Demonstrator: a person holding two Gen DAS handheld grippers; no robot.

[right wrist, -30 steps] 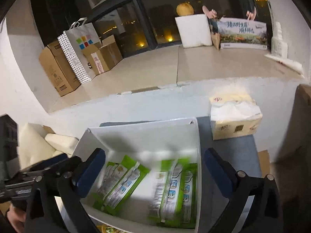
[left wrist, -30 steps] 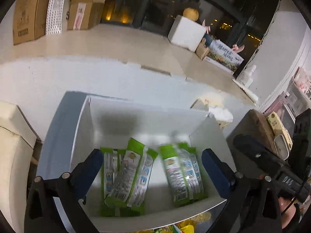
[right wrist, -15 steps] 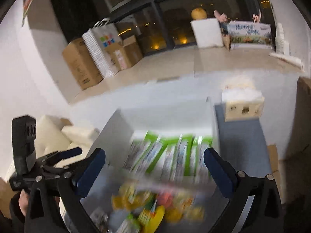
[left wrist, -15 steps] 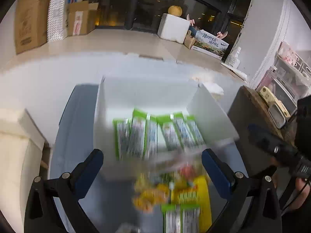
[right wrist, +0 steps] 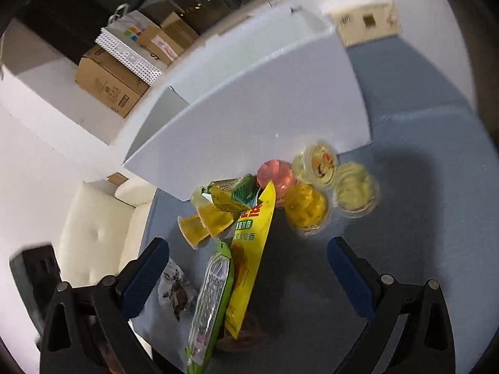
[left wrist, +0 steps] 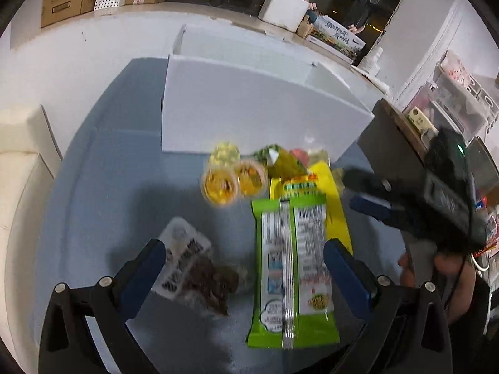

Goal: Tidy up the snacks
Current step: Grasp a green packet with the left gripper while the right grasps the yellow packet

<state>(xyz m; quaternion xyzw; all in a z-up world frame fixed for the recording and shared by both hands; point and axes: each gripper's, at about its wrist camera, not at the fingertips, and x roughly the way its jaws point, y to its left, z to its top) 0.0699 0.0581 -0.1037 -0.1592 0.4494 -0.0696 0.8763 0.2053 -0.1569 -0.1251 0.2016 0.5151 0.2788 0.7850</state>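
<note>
A pile of snacks lies on the blue tabletop [left wrist: 103, 171] in front of a white box [left wrist: 249, 115]. A green packet [left wrist: 293, 268] rests on a yellow bag [left wrist: 330, 199]; jelly cups [left wrist: 234, 180] and a clear packet of dark pieces [left wrist: 193, 265] lie beside them. My left gripper [left wrist: 243, 268] hangs open above the green packet and the dark packet. In the right wrist view, my right gripper [right wrist: 246, 261] is open over the yellow bag [right wrist: 252, 237], the green packet [right wrist: 212, 293] and the jelly cups [right wrist: 312, 202], with the white box [right wrist: 255, 106] beyond. The box's inside is hidden.
A cream sofa [right wrist: 93, 230] sits left of the table. A tissue box [right wrist: 365, 21] stands behind the white box. Cardboard boxes [right wrist: 109, 84] and a dotted bag line the far floor. A dark wooden stand [left wrist: 393, 131] is at the right; a hand [left wrist: 449, 268] holds the other gripper.
Both grippers have pulled back and tilted down from above the white box to the snack pile in front of it. The green packets inside the box are out of sight now.
</note>
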